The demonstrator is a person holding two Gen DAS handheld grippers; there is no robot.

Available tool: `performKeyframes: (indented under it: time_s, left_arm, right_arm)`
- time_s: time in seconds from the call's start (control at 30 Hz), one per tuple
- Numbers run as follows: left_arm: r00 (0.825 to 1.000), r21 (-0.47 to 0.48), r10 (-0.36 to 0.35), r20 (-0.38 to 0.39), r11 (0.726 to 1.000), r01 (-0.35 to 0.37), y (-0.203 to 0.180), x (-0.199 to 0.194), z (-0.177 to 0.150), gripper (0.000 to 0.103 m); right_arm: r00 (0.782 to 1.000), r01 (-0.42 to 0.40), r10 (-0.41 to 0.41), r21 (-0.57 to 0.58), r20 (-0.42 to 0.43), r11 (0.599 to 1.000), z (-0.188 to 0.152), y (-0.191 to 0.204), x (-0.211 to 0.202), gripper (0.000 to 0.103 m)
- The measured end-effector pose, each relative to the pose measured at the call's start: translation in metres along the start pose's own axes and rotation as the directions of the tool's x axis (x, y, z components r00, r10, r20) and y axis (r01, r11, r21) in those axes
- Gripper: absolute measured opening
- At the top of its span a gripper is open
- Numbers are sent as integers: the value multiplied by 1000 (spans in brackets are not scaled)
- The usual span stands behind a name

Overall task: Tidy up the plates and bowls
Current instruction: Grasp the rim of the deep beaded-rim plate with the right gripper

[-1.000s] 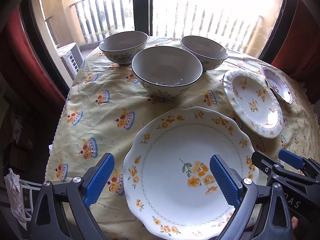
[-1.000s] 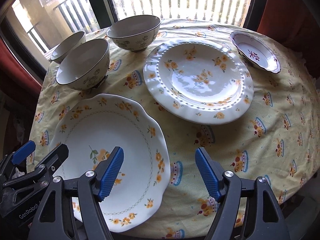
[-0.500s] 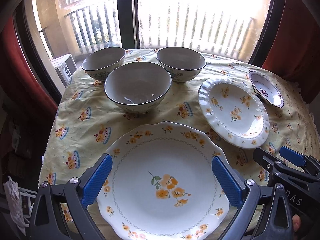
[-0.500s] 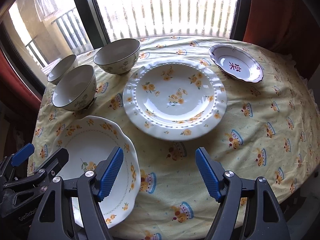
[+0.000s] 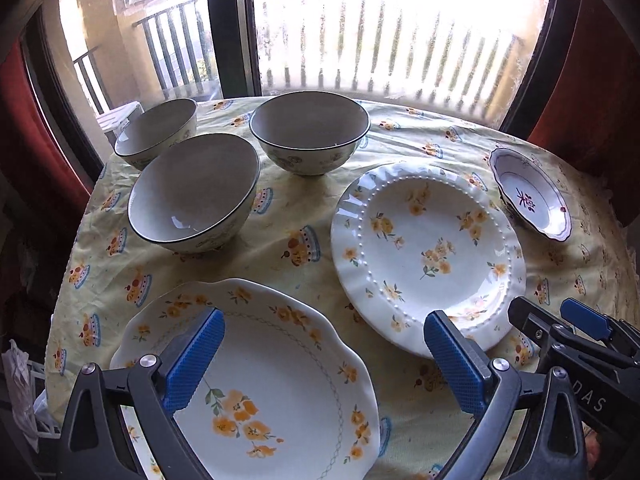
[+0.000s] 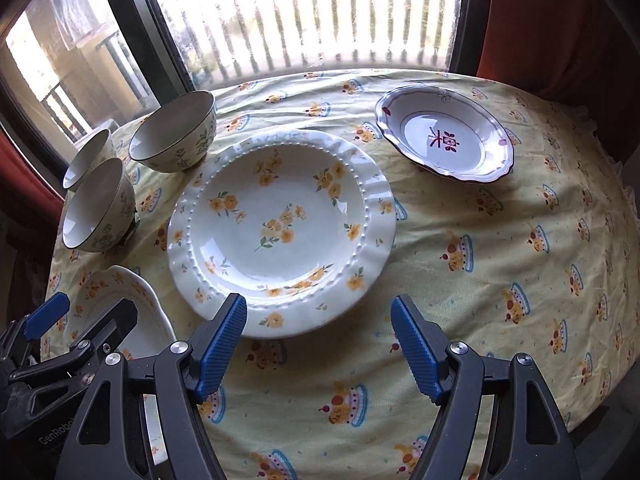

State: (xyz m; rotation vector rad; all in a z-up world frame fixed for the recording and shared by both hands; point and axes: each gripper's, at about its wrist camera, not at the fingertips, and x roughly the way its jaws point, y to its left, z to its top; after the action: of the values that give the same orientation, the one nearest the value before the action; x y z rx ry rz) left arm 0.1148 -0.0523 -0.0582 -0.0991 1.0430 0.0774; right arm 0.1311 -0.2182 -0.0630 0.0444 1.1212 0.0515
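Observation:
A round table under a yellow patterned cloth (image 5: pixel 304 240) carries three bowls and three plates. The big scalloped floral plate (image 5: pixel 280 380) lies nearest, under my open left gripper (image 5: pixel 324 348), whose blue pads hold nothing. The beaded floral plate (image 6: pixel 280 224) sits mid-table, just beyond my open, empty right gripper (image 6: pixel 320 336). A small purple-rimmed dish (image 6: pixel 444 136) rests at the far right. Three dark-rimmed bowls (image 5: pixel 196 192) (image 5: pixel 310 132) (image 5: pixel 158 132) cluster at the far left.
A tall window with a balcony railing (image 5: pixel 380 56) stands right behind the table. Red curtains (image 6: pixel 560 28) hang on both sides. The table edge drops off at left, where clutter (image 5: pixel 20 392) lies on the floor. Bare cloth (image 6: pixel 520 280) spreads at the right.
Both grippers have slid rightward along the table's near edge. The big scalloped plate has shifted left in both views; the beaded plate now sits ahead of the right gripper. Jaws unchanged.

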Motion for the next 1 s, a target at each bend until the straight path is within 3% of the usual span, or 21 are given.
performKeyframes:
  time_s: [0.2,0.3,0.57,1.0]
  left_arm:
    - [1000,-23,15,1,1000,-15,-21,23,17,101]
    - [999,-44,27,-39,999,-29,-25,39,25,100]
    - [996,-55,55,-66,997,-59,-31,75,39,91]
    - [995,-28,52,-88,998,-55,-41,102,45,82]
  right_arm:
    - [1000,-25,26,34,-14,999,23,-28,22,78]
    - [1000,-20,20,24,-12,1000,34,-36,34,78]
    - [999,-50,50,-11,-18,999,59,-38,68,77]
    - [995,-77,77,-5,-66,997,75,-38,107,52]
